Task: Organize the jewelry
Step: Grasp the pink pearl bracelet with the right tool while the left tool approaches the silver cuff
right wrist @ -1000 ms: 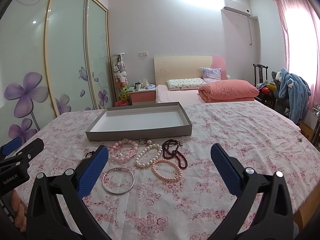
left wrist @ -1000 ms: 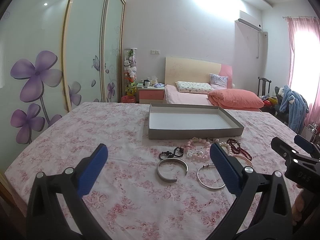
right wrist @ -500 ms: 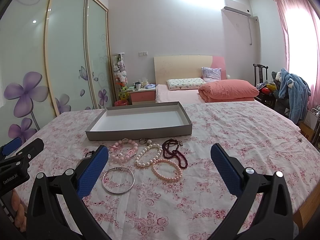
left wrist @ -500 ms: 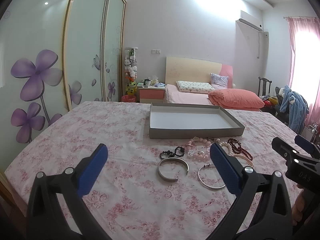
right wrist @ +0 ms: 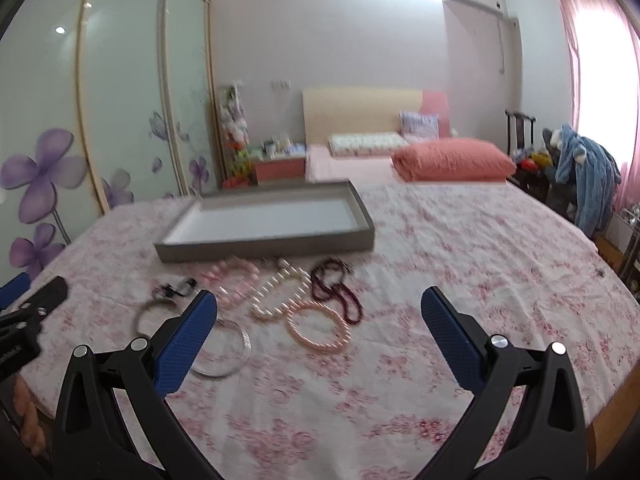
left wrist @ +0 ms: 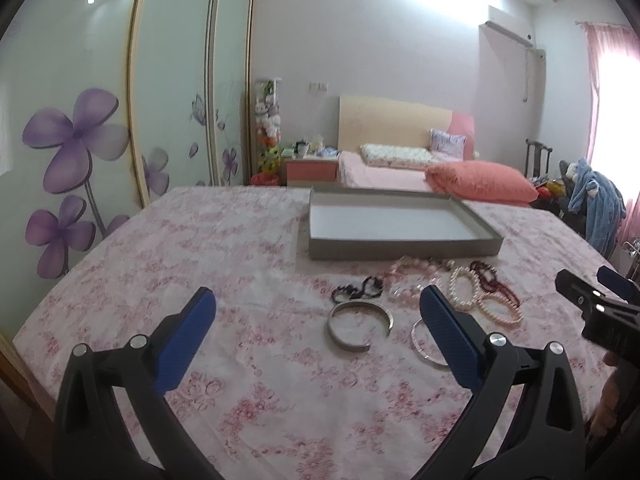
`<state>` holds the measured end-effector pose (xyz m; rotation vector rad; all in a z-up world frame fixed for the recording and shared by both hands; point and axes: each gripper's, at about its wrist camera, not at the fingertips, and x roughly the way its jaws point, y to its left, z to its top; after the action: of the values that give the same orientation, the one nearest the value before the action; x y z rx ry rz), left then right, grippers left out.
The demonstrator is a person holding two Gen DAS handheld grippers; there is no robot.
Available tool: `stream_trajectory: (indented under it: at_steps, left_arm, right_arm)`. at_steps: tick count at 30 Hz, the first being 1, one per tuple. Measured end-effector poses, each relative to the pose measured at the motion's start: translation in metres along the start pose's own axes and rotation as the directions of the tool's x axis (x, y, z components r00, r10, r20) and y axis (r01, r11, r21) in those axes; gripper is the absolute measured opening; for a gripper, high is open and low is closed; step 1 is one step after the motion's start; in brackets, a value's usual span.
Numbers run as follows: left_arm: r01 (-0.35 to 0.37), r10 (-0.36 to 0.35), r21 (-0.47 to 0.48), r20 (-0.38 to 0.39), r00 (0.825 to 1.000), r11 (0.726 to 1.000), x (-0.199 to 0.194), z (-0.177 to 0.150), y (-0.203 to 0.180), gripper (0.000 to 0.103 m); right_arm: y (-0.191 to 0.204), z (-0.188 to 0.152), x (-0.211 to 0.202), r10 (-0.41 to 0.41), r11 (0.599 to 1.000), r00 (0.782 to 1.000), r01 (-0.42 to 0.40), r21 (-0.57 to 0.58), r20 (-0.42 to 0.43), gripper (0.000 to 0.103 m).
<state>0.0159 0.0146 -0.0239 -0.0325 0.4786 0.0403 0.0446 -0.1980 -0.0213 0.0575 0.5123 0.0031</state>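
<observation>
Jewelry lies in a cluster on the floral tablecloth in front of an empty grey tray (left wrist: 400, 247) (right wrist: 264, 249). There is an open silver cuff (left wrist: 359, 326) (right wrist: 150, 312), a thin silver bangle (left wrist: 426, 346) (right wrist: 224, 350), a black bead piece (left wrist: 356, 290), pink bead bracelets (left wrist: 412, 270) (right wrist: 236, 280), a white pearl bracelet (right wrist: 278, 298), a peach pearl bracelet (right wrist: 318, 326) and a dark red bead strand (right wrist: 336, 290). My left gripper (left wrist: 318, 316) is open and empty, above the cloth near the cuff. My right gripper (right wrist: 318, 316) is open and empty, above the peach bracelet.
The cloth-covered table (left wrist: 200, 264) ends at the left and near right edges. Behind it stand a bed with a pink pillow (left wrist: 480, 184), a nightstand (left wrist: 312, 168), a floral sliding wardrobe (left wrist: 100, 120) and a chair with blue clothing (left wrist: 596, 200).
Both grippers have moved forward toward the jewelry, which now looks larger. The right wrist view has also swung rightward and is blurred by motion. Both stay open; nothing is picked up.
</observation>
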Motion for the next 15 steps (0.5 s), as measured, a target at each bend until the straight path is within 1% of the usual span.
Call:
stream_trajectory:
  at_steps: [1,4,6,7,9,12,15]
  left_arm:
    - [-0.002,0.002,-0.004,-0.021,1.0,1.0,0.004,-0.002,0.003,0.099]
    - [-0.005,0.005,-0.002,-0.068,0.998,1.0,0.012,0.0,0.003,0.099]
    - [-0.013,0.014,0.016,-0.115,0.993,1.0,0.02,-0.002,0.001,0.099]
    - [-0.012,0.016,0.026,-0.135,0.991,1.0,0.024,-0.003,0.001,0.099]
    - [-0.012,0.019,0.043,-0.165,0.986,0.999,0.028,-0.006,-0.002,0.099]
    - [-0.011,0.023,0.057,-0.207,0.978,0.998,0.038,-0.007,-0.003,0.099]
    - [-0.006,0.02,0.06,-0.234,0.972,0.998,0.047,-0.006,-0.003,0.099]
  right_arm:
    - [-0.005,0.0,0.008,-0.005,1.0,0.999,0.005,0.002,-0.038,0.099]
    - [-0.013,-0.004,0.032,-0.005,1.0,0.989,0.005,0.001,-0.146,0.089]
    - [-0.017,-0.007,0.046,-0.003,1.0,0.977,0.003,-0.001,-0.211,0.077]
    - [-0.019,-0.01,0.056,0.004,1.0,0.967,-0.004,0.001,-0.256,0.074]
    - [-0.022,-0.015,0.067,0.015,1.0,0.953,-0.014,0.007,-0.302,0.065]
    - [-0.026,-0.021,0.081,0.009,1.0,0.937,-0.006,0.012,-0.349,0.058]
    - [-0.027,-0.02,0.089,0.017,1.0,0.929,-0.009,0.023,-0.371,0.057]
